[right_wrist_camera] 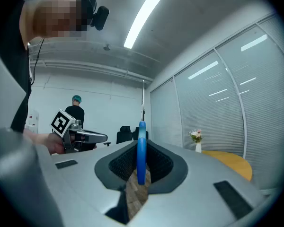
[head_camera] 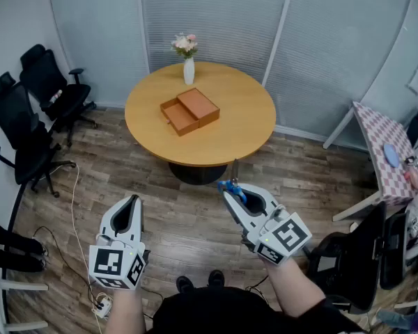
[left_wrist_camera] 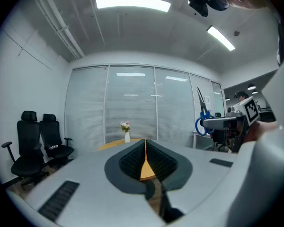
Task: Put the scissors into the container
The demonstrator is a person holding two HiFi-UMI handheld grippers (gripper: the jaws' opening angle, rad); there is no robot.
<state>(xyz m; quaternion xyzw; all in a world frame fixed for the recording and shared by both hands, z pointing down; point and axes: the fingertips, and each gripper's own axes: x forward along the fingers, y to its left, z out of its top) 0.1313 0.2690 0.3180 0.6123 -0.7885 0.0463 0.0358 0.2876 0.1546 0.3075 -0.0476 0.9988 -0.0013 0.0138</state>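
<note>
Head view: what's ahead of you?
— The round table [head_camera: 237,138], well apart from you over wood floor [head_camera: 160,214], with nothing between. Office chairs [head_camera: 28,117] stand off left. The open brown container [head_camera: 189,111] sits mid-table, a flower vase [head_camera: 188,70] at the far edge.
— And your grippers?
— Your right gripper [head_camera: 231,195] pinches the blue-handled scissors [head_camera: 231,186] by a handle loop, blades up, likely for safe carrying. Your left gripper [head_camera: 132,200] is pressed together and empty.

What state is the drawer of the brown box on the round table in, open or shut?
Open: in the head view the drawer sticks out of the brown box, its inside exposed and seemingly empty.
</note>
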